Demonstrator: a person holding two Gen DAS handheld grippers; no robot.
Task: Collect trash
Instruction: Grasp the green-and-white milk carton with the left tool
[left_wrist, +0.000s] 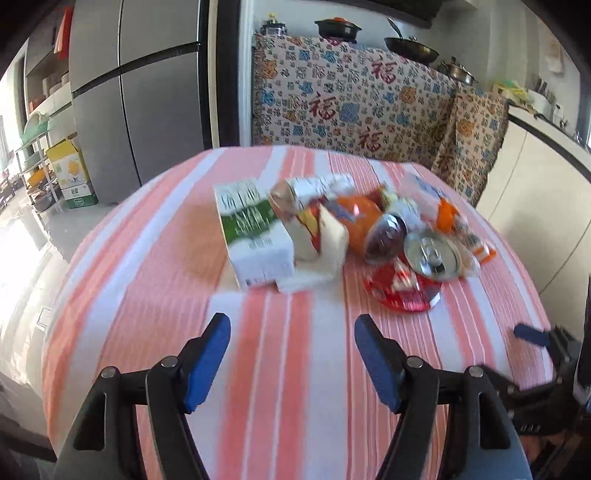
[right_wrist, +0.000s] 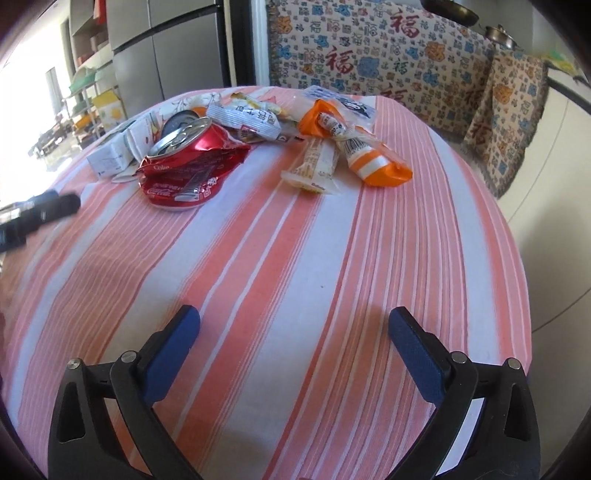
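Note:
A pile of trash lies on the far half of a table with a pink-and-white striped cloth (left_wrist: 280, 369). It holds a green-and-white milk carton (left_wrist: 255, 236), a crushed red cola can (right_wrist: 184, 166), an orange can (left_wrist: 362, 221), orange-and-white wrappers (right_wrist: 373, 162) and a pale snack wrapper (right_wrist: 317, 166). My left gripper (left_wrist: 291, 328) hovers open over bare cloth in front of the carton. My right gripper (right_wrist: 295, 321) stands wide open over bare cloth, well short of the wrappers. Nothing is between either pair of fingers. The left gripper (right_wrist: 40, 214) also shows at the right wrist view's left edge.
Behind the table stands a seat draped in a patterned cloth (left_wrist: 351, 96). A grey fridge (left_wrist: 147, 92) is at the back left, with shelves and a yellow box (left_wrist: 72, 173) beside it. Pans (left_wrist: 410, 48) sit on a counter at the back right.

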